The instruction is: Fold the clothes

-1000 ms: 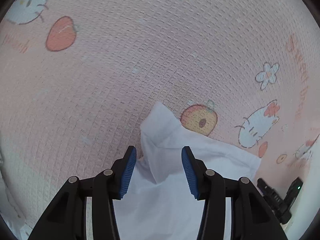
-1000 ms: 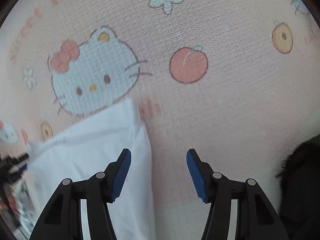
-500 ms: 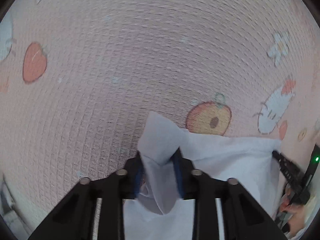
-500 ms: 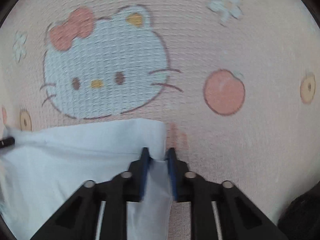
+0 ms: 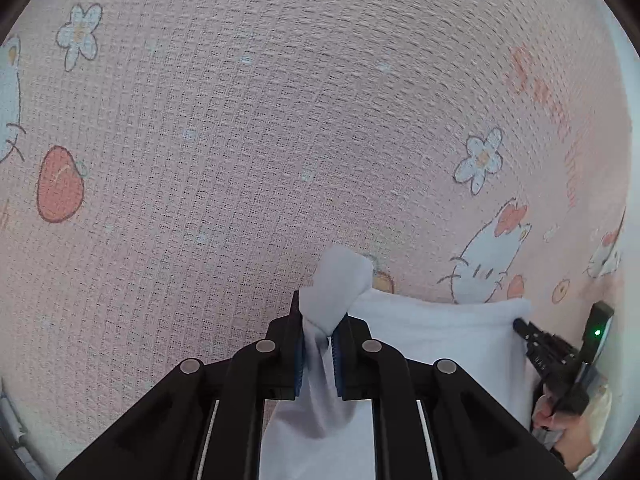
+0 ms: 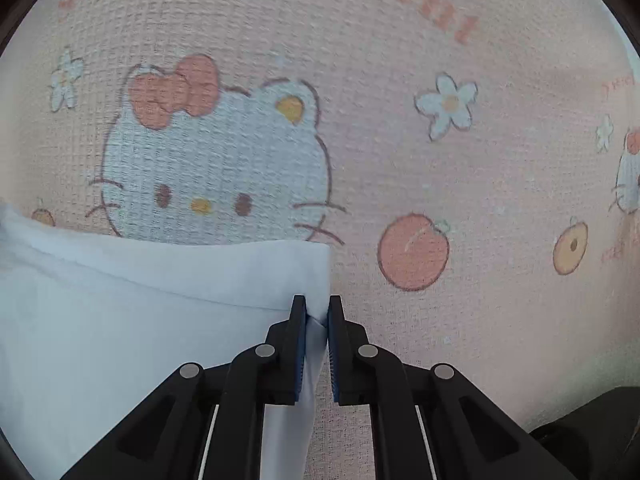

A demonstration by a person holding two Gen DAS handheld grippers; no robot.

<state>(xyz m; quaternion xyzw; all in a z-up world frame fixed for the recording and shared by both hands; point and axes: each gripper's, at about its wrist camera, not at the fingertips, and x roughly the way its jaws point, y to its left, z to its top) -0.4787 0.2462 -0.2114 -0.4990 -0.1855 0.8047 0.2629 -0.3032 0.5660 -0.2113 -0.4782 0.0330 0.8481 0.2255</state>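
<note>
— So, where's the white garment [image 5: 432,332] now?
— Lifted at two corners over the pink cartoon-print sheet [image 5: 248,128]. The left gripper [image 5: 318,344] has a bunched corner pinched between its blue pads, cloth poking out past the tips.
— And the other side?
— The right gripper [image 6: 317,332] is clamped on the garment's edge corner, just below the big cat face [image 6: 216,168] printed on the sheet. Both sets of jaws have just been closing, with fabric caught between them.
— Anything else in sight?
— From the left wrist view, the right gripper's black body shows at the far cloth corner, a hand [image 5: 568,432] behind it.
</note>
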